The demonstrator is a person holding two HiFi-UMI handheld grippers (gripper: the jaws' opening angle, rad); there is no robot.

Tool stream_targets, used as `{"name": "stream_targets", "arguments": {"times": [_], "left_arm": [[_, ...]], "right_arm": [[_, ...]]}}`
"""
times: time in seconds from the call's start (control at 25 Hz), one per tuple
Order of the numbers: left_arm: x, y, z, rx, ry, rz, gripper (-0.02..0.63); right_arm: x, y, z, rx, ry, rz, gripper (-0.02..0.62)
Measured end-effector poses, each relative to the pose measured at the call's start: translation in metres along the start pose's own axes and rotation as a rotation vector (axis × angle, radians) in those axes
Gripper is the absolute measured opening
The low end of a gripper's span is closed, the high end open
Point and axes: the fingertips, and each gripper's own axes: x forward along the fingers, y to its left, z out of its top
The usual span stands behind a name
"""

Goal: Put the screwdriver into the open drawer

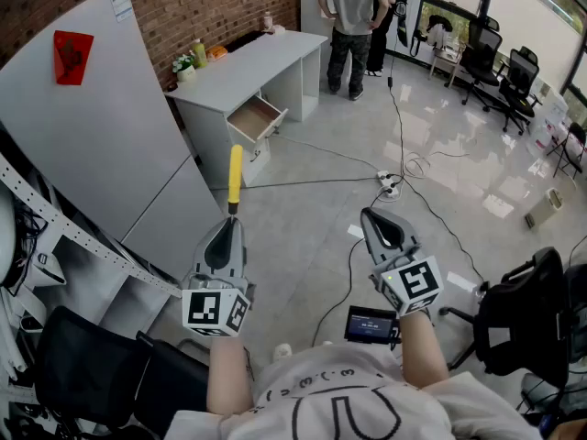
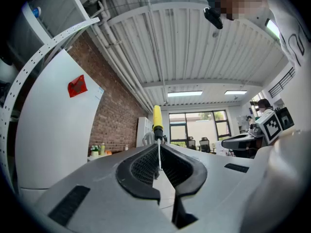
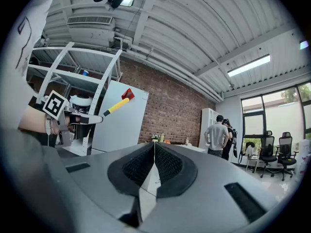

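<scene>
Grey floor (image 1: 312,236) lay between the person and the white counter (image 1: 266,58), whose drawer (image 1: 258,118) stood open. On the left gripper (image 1: 228,223), the fingers (image 2: 141,166) were closed on the thin metal shaft of the screwdriver (image 1: 235,177). Its yellow handle projected beyond the fingertips, pointing toward the drawer but well apart from it. On the right gripper (image 1: 373,218), the fingers (image 3: 170,166) were closed together with nothing between them.

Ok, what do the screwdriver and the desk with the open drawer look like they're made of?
Screwdriver: yellow handle looks like matte plastic, black collar; thin shaft glints, likely steel. Desk: smooth pale grey panels, probably laminated board. Drawer: tan inside, seemingly bare wood or wood-look board.
</scene>
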Motion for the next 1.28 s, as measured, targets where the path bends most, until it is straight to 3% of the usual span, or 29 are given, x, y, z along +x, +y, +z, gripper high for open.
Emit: {"name": "stream_targets", "arguments": {"times": [0.6,0.92,1.28], "left_arm": [[0.022,-0.035,-0.014,-0.006,0.013,0.021,0.020],[0.068,-0.007,-0.031,-0.015,0.019,0.027,0.020],[0.160,0.057,-0.054,-0.028,0.029,0.030,0.020]], "right_arm": [[-0.007,-0.034,-0.018,-0.010,0.015,0.037,0.020],[0.040,-0.060,-0.037,0.007,0.033,0.017,0.020],[0.147,-0.095,-0.050,0.001,0.045,0.024,0.020]]}}
